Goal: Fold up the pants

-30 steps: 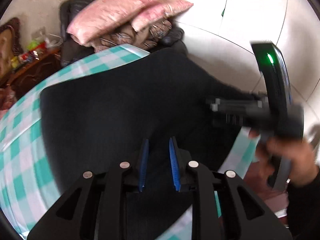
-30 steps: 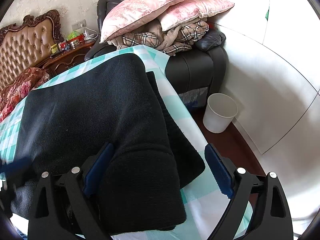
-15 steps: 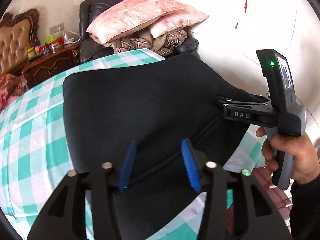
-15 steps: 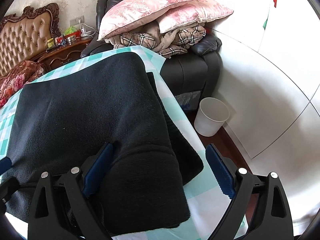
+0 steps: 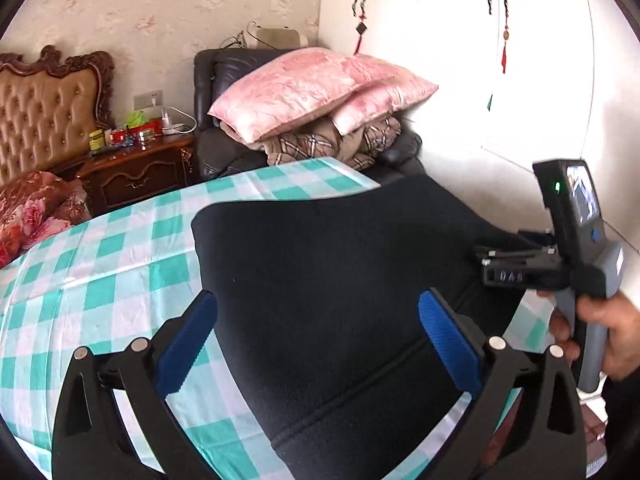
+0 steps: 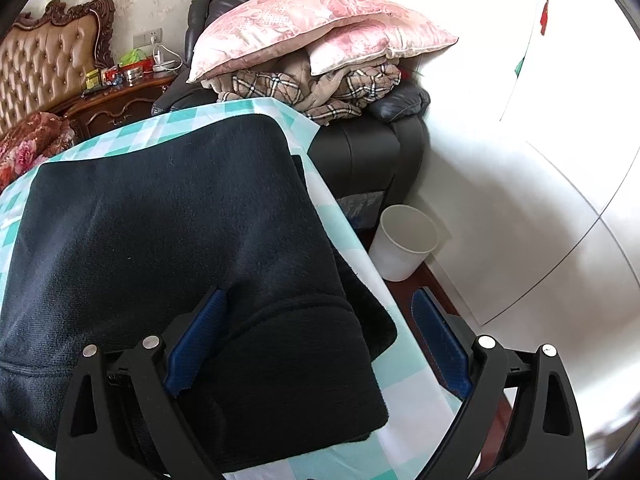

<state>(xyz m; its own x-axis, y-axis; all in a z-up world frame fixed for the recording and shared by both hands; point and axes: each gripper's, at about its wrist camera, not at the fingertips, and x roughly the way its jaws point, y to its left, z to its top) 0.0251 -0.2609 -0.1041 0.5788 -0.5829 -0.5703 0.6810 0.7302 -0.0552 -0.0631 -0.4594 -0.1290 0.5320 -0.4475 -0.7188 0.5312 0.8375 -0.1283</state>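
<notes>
From your left wrist view, your left gripper (image 5: 316, 344) had been nearly pinched shut on the black pants (image 5: 340, 280) a second earlier; now its jaws were opening to their widest and it had drawn back, so more of the checked tablecloth (image 5: 104, 280) showed to the left. That reads as a release: the fold on that side looked laid down, and the blue pads (image 5: 186, 344) straddled the cloth without pressing it. Your right hand (image 5: 600, 332) with its tool sat at the far edge of the pants. From your right wrist view little had changed: your right gripper (image 6: 320, 344) was spread wide, nothing clamped, its near pad (image 6: 198, 340) beside the thick folded edge of the pants (image 6: 172, 220), the other past the table edge above the floor. The pants lay folded on the table, one corner near the white bin (image 6: 404, 240).
</notes>
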